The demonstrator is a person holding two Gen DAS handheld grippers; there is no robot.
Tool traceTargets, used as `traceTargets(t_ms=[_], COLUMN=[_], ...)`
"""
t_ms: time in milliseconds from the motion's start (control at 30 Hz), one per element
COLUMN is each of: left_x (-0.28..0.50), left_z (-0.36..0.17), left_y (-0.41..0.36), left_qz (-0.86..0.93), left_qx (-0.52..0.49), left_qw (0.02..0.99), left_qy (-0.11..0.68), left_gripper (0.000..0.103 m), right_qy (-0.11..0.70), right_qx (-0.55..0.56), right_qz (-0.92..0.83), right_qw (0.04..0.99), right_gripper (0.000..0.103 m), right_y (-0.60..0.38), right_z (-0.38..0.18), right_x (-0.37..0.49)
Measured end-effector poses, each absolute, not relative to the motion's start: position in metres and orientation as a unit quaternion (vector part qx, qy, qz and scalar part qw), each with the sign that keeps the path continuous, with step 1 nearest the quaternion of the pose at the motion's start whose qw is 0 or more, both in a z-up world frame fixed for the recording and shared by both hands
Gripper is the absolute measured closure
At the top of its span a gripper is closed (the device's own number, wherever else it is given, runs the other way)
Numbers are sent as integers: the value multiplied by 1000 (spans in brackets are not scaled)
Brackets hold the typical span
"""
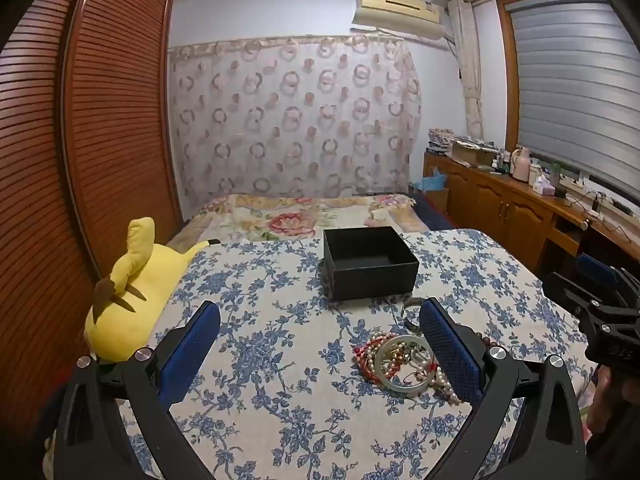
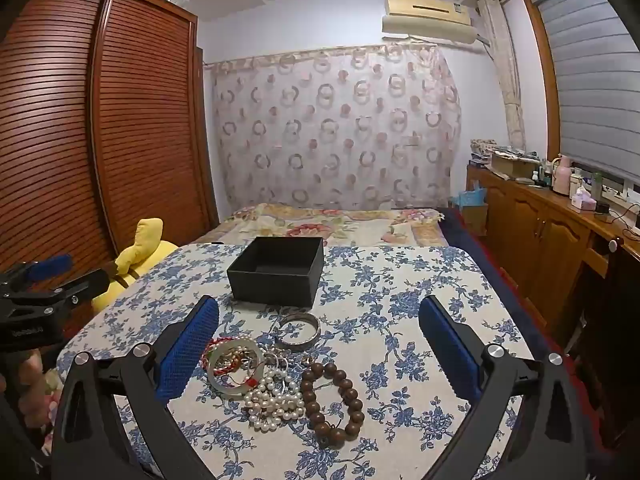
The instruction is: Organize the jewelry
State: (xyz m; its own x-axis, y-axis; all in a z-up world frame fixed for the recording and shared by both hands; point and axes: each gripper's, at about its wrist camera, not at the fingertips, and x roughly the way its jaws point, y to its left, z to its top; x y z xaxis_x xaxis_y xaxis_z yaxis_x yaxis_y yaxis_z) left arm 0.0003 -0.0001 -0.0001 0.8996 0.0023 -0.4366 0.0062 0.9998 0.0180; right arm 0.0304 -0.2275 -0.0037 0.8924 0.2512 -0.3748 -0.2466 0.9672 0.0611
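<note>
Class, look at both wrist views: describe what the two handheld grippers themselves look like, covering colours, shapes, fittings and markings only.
Both look alike. The left gripper and right gripper each have a black, angular frame with triangular cut-outs, round silver bolt heads at the joints, and two long fingers faced with textured blue pads. Seen from outside, the body is black with small embossed lettering, too blurred to read. No cables show.

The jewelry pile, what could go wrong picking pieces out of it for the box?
The pearls, red cord and jade bangle overlap, so lifting one may drag the others along. The wooden beads touch the pearls and could snag too. The silver bangle lies flat on the soft cloth, so the open right gripper may pinch fabric and tug the box.
</note>
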Motion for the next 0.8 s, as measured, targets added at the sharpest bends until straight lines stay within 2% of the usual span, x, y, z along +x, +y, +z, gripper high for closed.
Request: traceTargets(t_ms=[800], left_x=[3], left_z=[-1], left_y=[3], left_qz=[-3], left_qx=[8], left_qw=[976], left_qy=[218], left_gripper=[6], right_qy=[191], right_qx=[8], right_qz=[129], right_qw=[973], right_gripper=[2], right_y=[-227], right_z=[-1], right_x=[27])
